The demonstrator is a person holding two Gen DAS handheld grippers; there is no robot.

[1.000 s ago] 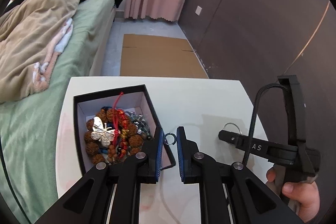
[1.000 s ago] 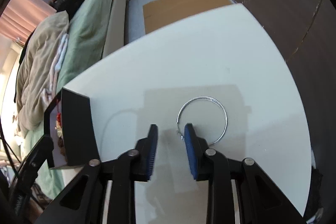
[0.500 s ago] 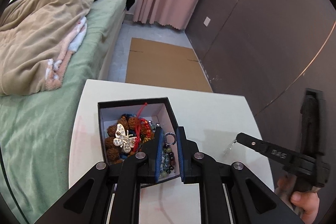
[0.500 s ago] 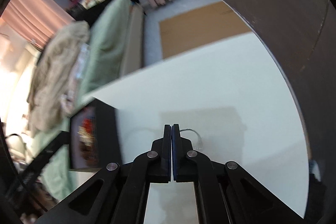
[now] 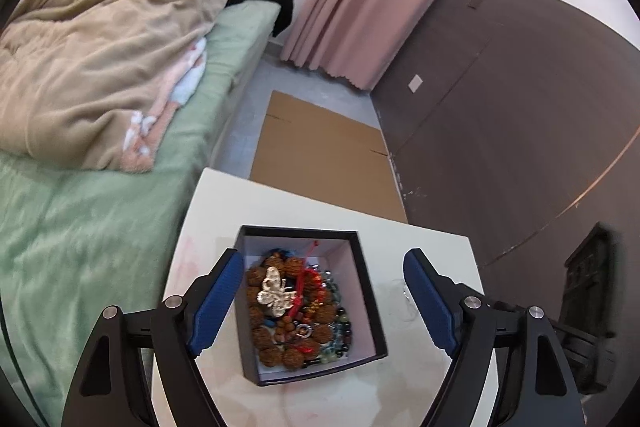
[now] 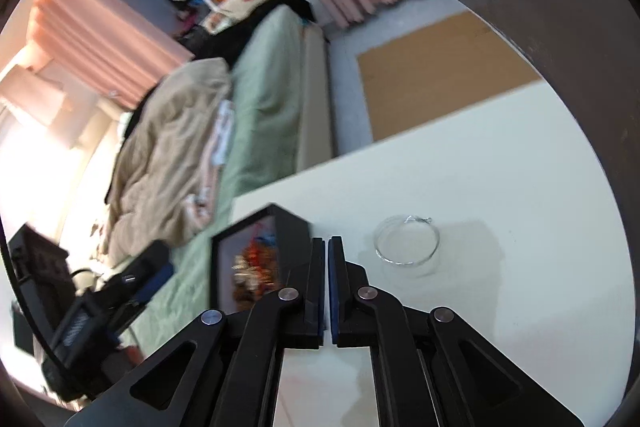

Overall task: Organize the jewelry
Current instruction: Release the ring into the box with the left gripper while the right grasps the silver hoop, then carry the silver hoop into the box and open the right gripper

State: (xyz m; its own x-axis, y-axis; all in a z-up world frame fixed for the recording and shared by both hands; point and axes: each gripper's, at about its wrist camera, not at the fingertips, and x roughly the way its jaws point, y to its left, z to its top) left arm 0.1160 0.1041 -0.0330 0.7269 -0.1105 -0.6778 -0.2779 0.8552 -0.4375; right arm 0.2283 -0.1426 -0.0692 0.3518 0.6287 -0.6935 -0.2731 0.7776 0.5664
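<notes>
Left wrist view looks straight down into the box [image 5: 310, 307], and it is already well stocked: brown beads [image 5: 290, 343], a silver butterfly [image 5: 276, 294], a red cord [image 5: 306, 277], dark glassy beads along the box's right wall, and a small silver ring [image 5: 303, 330] lying on top of the pile. That ring is in the box now, so that piece counts as done. The left hand-held gripper [image 5: 323, 301] hangs over the box with its jaws spread wide, one blue pad over the box's left wall and the other out past its right wall; the jaws have just been opening and nothing sits between the pads.

What is left, as far as I can see: one thin hoop [image 6: 406, 241] lies flat on the table [image 6: 520, 167], to the right of the box and apart from it. In the left wrist view it is only a faint glint right of the box.

Over on the right wrist view, the right hand-held gripper [image 6: 326, 269] has its pads pressed together, and nothing shows between them. It points steeply down toward the table, tips between the box's near corner and the hoop, touching neither as far as I can judge. My read: the hoop is the next piece to go in, and it is thin, so pinching it off the flat table looks fiddly.
</notes>
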